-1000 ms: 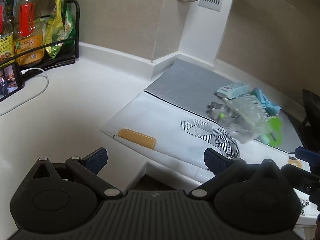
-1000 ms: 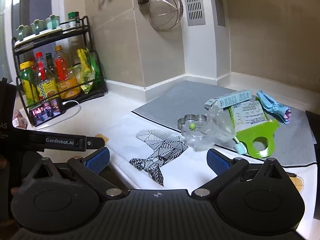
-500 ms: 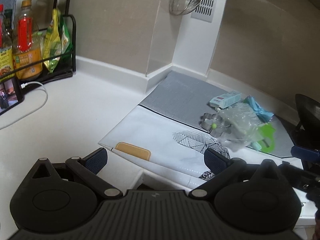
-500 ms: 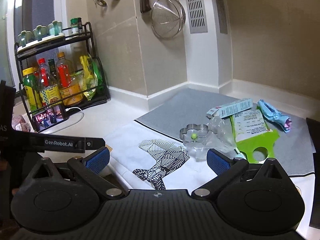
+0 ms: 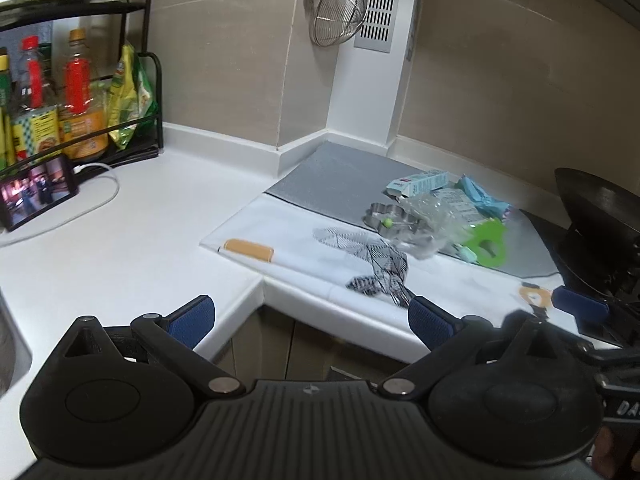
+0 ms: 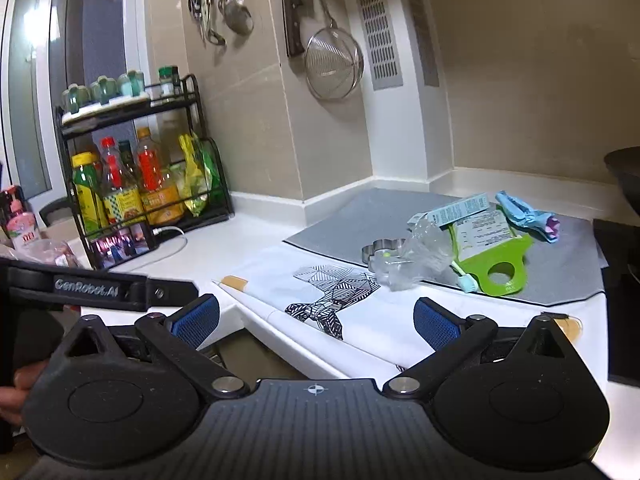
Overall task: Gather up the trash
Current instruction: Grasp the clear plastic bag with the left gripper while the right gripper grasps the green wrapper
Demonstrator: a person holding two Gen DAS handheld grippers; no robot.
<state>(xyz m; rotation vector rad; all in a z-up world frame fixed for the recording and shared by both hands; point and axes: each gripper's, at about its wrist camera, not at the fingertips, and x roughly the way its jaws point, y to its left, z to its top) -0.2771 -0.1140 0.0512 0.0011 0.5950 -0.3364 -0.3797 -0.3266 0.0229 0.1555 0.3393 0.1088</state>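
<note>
Trash (image 5: 444, 208) lies in a small heap on the grey mat (image 5: 340, 180) toward the back right of the worktop (image 5: 120, 248), near the inner corner where the two walls meet. In the left wrist view the heap holds a crumpled clear plastic bag (image 5: 426, 222), a pale blue carton (image 5: 418, 183), a printed card with a green plastic backing (image 5: 486, 240) and a twisted blue wrapper (image 5: 482, 196); a metal cookie cutter (image 5: 386, 216) touches the bag at the mat's front edge. A white cloth with a black geometric print (image 5: 376, 264) covers the worktop's front edge in front of the mat. The left gripper (image 5: 308, 318) hangs off the front edge of the worktop, jaws spread wide with nothing between them. A bottle rack (image 5: 80, 92) stands at the back left corner, with a phone (image 5: 38, 196) leaning in front of it. A wire strainer (image 5: 340, 16) hangs on the wall.

In the right wrist view the right gripper (image 6: 316, 320) also sits in front of the worktop's edge, its blue pads wide apart and empty. The plastic bag (image 6: 420, 256), carton (image 6: 456, 210), green-backed card (image 6: 494, 248) and blue wrapper (image 6: 524, 216) lie together on the mat (image 6: 352, 220), well apart from the pads, with the cookie cutter (image 6: 380, 254) just beside the bag. The printed cloth (image 6: 332, 292) lies between the gripper and the heap. The rack (image 6: 140, 168) stands at the far left, and the strainer (image 6: 334, 64) hangs above the corner.
</note>
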